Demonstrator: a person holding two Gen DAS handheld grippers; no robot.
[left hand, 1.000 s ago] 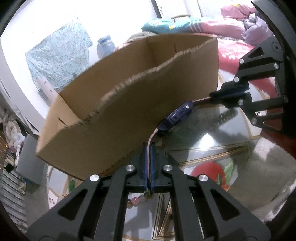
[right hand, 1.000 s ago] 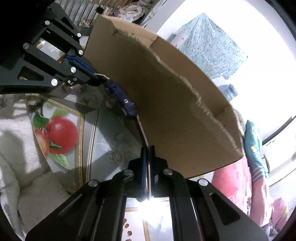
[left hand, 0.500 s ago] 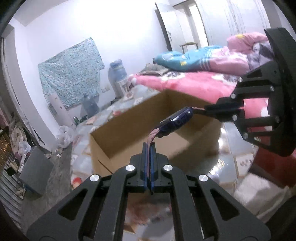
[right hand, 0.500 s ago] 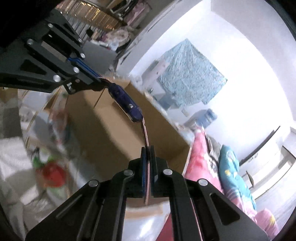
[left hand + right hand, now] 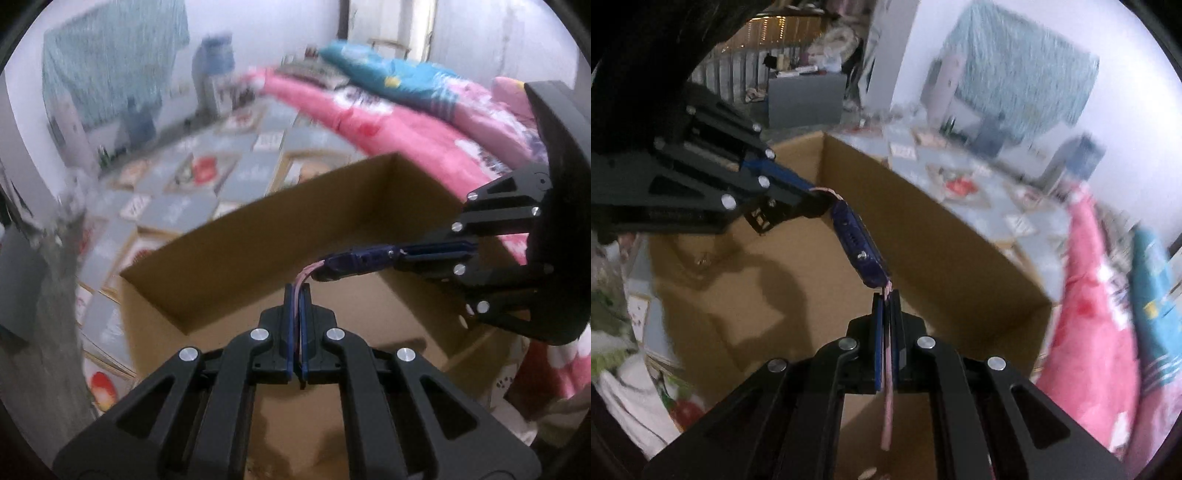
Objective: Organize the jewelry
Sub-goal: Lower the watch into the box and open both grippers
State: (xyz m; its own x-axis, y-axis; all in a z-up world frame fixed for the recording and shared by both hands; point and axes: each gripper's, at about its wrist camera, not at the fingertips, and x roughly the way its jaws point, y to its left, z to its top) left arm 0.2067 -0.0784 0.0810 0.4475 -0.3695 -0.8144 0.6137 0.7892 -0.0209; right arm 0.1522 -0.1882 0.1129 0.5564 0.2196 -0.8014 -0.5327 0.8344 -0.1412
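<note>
Above the open cardboard box (image 5: 258,266), you hold a watch (image 5: 858,247) stretched between both grippers: blue body in the middle, pink strap ends out each side. Your left gripper (image 5: 296,295) has its fingers pressed together on one strap end; your right gripper (image 5: 887,299) pinches the other end, with the loose strap tail hanging down between its fingers. Watch hangs over the box interior, near the box's long far wall, touching no part of it. Pink bedding (image 5: 406,122) lies past the box's far side; background blurred.

A pink quilt (image 5: 388,122) lies near a teal pillow (image 5: 391,79), a patterned cloth (image 5: 1023,74) hanging beyond.
</note>
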